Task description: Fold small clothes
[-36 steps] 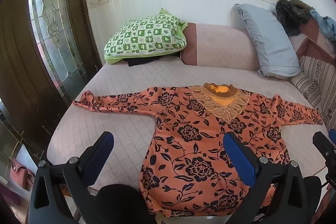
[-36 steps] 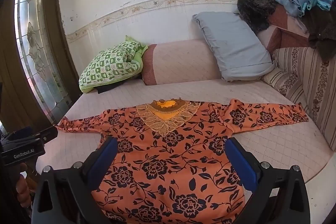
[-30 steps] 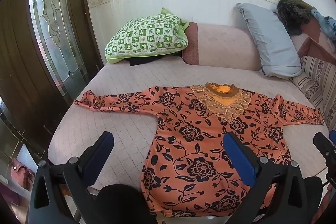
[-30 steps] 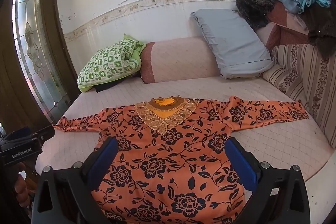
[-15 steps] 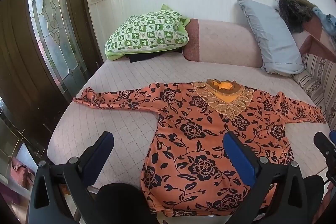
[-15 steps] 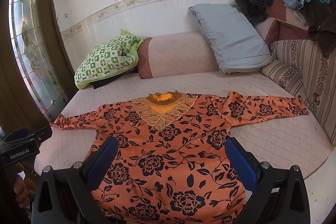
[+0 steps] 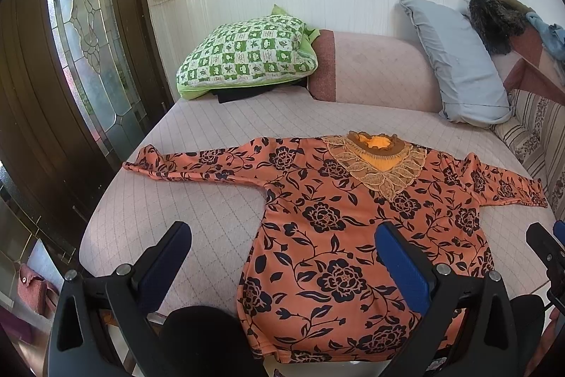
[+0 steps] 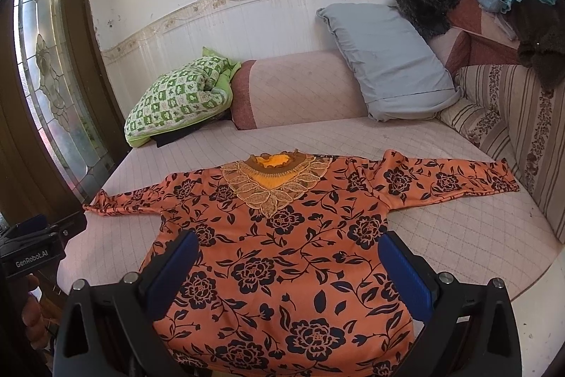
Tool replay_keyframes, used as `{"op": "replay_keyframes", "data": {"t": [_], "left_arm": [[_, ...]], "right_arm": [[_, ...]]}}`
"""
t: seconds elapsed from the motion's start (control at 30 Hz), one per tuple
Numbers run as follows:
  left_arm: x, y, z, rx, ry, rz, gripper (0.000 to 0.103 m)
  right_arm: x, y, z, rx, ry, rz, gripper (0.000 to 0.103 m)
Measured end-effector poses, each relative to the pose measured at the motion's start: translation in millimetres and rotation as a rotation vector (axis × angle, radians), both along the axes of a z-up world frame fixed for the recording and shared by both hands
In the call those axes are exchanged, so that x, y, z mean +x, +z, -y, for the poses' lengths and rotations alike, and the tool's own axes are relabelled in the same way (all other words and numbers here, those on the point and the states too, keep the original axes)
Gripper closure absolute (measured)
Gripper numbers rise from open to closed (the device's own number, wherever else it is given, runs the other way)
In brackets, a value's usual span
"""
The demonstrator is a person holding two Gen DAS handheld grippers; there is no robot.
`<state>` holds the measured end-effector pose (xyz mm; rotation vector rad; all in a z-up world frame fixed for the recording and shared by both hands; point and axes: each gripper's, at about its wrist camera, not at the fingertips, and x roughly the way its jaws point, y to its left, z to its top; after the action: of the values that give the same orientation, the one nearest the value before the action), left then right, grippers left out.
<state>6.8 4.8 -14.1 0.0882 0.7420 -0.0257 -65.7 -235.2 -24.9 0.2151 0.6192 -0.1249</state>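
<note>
Currently orange long-sleeved blouse with black flowers (image 7: 339, 225) lies flat, face up, sleeves spread on pink quilted mattress (image 7: 212, 211), ready for folding. Left gripper (image 7: 282, 257) and right gripper (image 8: 289, 264) hover near hem, fingers wide, empty.

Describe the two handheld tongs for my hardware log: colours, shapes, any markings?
Both tongs look alike: the left tongs and right tongs each have two black angular arms with silver screws, tipped with flat blue pads. Seen from the right wrist view, the left unit's black body carries white "GenRobot.AI" lettering. No cables or sleeves are visible.
</note>
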Motion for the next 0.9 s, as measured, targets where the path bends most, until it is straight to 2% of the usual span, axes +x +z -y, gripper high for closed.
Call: {"op": "replay_keyframes", "data": {"t": [0.9], "left_arm": [[-3.3,-6.9,-0.9,-0.002,-0.001,-0.007,0.000]], "right_arm": [[0.6,-4.0,-3.2,-0.003,0.005,-0.008,0.000]]}}
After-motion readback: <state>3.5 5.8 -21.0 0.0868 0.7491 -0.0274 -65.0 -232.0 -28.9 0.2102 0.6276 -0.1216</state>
